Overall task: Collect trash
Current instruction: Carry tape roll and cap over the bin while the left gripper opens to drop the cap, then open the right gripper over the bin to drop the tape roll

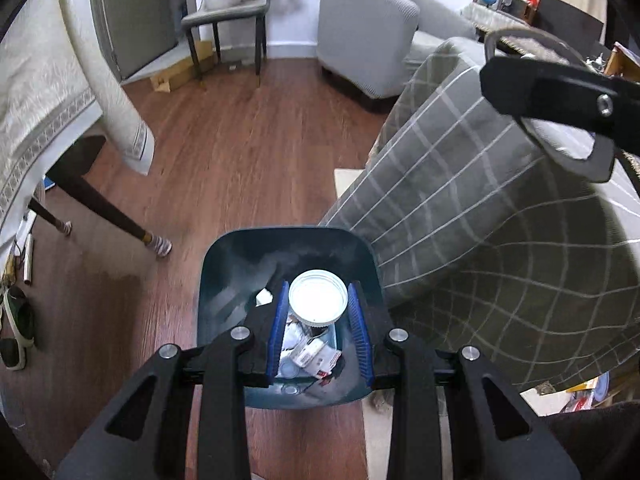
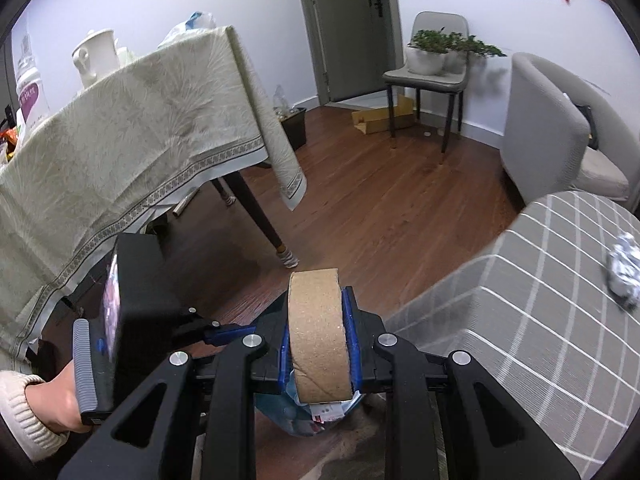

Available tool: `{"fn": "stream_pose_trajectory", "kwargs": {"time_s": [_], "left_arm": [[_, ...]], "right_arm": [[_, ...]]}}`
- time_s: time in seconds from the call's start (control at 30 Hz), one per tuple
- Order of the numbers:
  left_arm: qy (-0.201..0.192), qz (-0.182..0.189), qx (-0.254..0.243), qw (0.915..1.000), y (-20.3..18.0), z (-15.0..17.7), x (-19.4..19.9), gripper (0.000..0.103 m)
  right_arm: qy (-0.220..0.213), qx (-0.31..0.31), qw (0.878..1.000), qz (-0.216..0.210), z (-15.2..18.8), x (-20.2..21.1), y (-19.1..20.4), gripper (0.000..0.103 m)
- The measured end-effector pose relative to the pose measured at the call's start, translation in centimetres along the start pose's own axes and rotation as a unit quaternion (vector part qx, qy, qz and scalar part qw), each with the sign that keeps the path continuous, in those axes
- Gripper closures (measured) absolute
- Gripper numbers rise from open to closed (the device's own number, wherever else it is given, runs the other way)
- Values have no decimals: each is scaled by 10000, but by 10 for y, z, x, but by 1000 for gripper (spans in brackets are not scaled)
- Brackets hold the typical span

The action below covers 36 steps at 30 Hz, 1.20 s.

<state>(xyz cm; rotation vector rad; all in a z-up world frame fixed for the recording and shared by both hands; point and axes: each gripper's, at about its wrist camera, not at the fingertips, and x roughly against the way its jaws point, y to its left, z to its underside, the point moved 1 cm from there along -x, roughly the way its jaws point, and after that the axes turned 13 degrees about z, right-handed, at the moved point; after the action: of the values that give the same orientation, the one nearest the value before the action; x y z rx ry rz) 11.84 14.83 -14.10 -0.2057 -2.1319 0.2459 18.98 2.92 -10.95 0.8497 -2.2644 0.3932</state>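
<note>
In the left wrist view my left gripper (image 1: 318, 294) is shut on a round white lid-like container (image 1: 318, 298), its blue pads (image 1: 279, 320) on either side. It hangs right over a dark teal trash bin (image 1: 280, 234) on the floor, which holds wrappers and paper scraps (image 1: 310, 354). In the right wrist view my right gripper (image 2: 316, 300) is shut on a brown cardboard tape core (image 2: 318, 336), held upright above the bin (image 2: 280, 412). A crumpled silvery wad (image 2: 622, 276) lies on the grey checked cover at the right.
The grey checked cover (image 1: 480, 240) stands tight against the bin's right side. A table with a pale cloth (image 2: 120, 152) and dark legs (image 1: 100, 204) is on the left. A hand in a cream sleeve (image 2: 52, 404) holds the left tool. A chair with plants (image 2: 436, 64) and an armchair (image 1: 364, 32) stand at the back.
</note>
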Motion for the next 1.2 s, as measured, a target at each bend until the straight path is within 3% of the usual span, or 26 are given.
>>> {"fn": "stream_pose_trajectory", "kwargs": {"time_s": [0.17, 0.37, 0.53, 0.87, 1.2], "left_arm": [[155, -9, 153, 9998, 18, 0, -7, 70], [74, -15, 264, 9996, 28, -1, 1, 48], [-140, -3, 346, 9993, 42, -3, 17, 39], [-777, 77, 406, 9961, 62, -3, 62, 32], [-1267, -33, 385, 9912, 66, -8, 97, 32]], "right_arm": [[136, 50, 9999, -15, -5, -17, 3, 81], [284, 52, 9996, -76, -9, -33, 7, 81], [379, 71, 9992, -139, -11, -44, 14, 81], [809, 193, 9964, -140, -3, -80, 37, 81], [1371, 325, 9900, -98, 18, -121, 54, 81]]}}
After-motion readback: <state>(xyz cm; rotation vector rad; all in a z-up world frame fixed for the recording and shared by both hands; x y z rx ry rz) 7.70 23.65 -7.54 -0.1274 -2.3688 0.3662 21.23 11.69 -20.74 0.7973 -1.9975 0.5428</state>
